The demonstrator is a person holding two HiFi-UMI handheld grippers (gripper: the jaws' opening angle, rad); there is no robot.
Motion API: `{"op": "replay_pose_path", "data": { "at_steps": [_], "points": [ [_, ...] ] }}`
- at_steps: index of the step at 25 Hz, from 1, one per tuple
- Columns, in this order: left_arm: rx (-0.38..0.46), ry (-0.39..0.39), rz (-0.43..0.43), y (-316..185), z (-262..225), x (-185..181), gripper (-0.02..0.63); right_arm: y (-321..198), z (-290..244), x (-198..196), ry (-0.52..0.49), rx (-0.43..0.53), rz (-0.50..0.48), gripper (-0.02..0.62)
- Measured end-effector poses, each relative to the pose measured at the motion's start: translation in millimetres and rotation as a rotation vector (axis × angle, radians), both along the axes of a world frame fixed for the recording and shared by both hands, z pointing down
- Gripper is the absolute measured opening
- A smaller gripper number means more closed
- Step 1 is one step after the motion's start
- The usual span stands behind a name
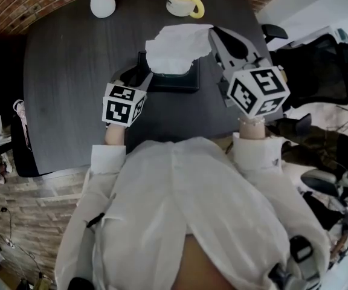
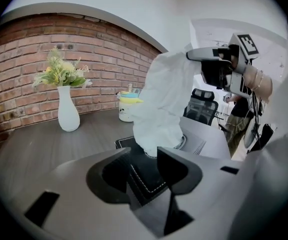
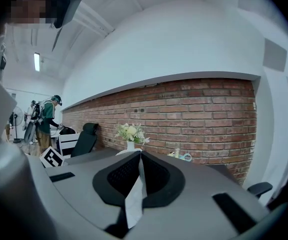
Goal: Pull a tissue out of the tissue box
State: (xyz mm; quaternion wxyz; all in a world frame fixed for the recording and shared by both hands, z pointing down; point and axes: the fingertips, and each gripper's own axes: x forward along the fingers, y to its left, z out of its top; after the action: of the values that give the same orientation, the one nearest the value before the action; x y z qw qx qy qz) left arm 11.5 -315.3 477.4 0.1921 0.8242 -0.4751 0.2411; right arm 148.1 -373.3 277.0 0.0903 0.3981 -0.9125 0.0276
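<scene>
Both jaws of the right gripper [image 3: 138,176] are clamped on the white paper tissue [image 1: 177,44], lifted above the black stitched tissue box [image 1: 183,82] with its lower end seemingly inside: the pull looks partly done. The left gripper [image 2: 145,170], jaws apart, straddles the box's near corner. Beyond the box, a white vase [image 2: 68,115] holds pale flowers [image 2: 61,73].

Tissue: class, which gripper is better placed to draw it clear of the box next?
Right. The right gripper is shut on the tissue above the tissue box; the left gripper is open, low beside the box.
</scene>
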Motion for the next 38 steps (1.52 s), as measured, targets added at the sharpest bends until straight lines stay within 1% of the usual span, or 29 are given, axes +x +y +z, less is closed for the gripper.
{"op": "replay_pose_path", "data": {
  "at_steps": [8, 15, 20, 25, 31, 38],
  "points": [
    [0.091, 0.084, -0.046, -4.9, -40.1, -2.2, 0.146, 6.4, -0.5, 13.4, -0.048, -0.011, 0.037, 0.006],
    [0.144, 0.163, -0.021, -3.1, -63.7, 12.6, 0.146, 20.6, 7.5, 20.5, -0.054, -0.017, 0.066, 0.005],
    [0.17, 0.199, -0.011, -1.1, -78.2, 19.5, 0.146, 31.7, 20.0, 27.3, -0.086, -0.057, 0.086, 0.005],
    [0.179, 0.228, -0.002, 1.5, -87.2, 26.1, 0.137, 41.8, 25.5, 29.3, -0.105, -0.076, 0.093, 0.005],
    [0.162, 0.245, 0.007, 6.0, -86.4, 32.5, 0.099, 52.1, 32.8, 26.2, -0.126, -0.098, 0.09, 0.006],
    [0.162, 0.283, 0.012, 11.0, -90.6, 39.2, 0.046, 67.6, 49.0, 12.0, -0.126, -0.135, 0.054, 0.005]
  ]
}}
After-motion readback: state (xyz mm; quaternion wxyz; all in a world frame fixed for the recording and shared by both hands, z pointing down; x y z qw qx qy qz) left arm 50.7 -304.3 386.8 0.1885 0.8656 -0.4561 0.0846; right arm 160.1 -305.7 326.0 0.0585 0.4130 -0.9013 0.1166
